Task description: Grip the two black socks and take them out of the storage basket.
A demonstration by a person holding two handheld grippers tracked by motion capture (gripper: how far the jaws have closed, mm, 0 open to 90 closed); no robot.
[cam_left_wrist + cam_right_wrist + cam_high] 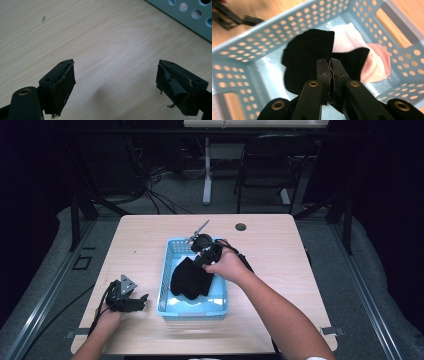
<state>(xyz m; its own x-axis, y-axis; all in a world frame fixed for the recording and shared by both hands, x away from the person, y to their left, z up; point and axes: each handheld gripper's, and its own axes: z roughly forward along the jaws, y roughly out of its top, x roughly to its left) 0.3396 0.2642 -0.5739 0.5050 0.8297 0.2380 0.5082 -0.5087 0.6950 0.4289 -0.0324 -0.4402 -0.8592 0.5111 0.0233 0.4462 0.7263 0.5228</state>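
the right gripper (196, 259) is positioned above the blue basket (165, 270), near the middle of the table (150, 230). in the right gripper view its two jaws are pressed together on a fold of the black cloth (307, 55), and the right gripper (330, 63) pinches the cloth at its upper edge. the cloth hangs from the jaws inside the basket (249, 47). in the high view the black cloth (190, 277) spreads below the gripper and covers the central part of the basket, with its lower edge close to the basket floor; whether it touches the floor cannot be told.

a pink cloth (377, 62) lies in the basket behind and beside the black cloth, partly covered by it. the basket walls are perforated with round holes, and the basket stands flat on the table.

the left gripper (131, 301) rests low at the near left part of the table, just beside the left wall of the basket and apart from it. in the left gripper view its jaws stand wide apart with bare table (105, 37) between them, and the left gripper (115, 83) holds nothing. a corner of the basket (190, 17) is visible at the upper right of that view.
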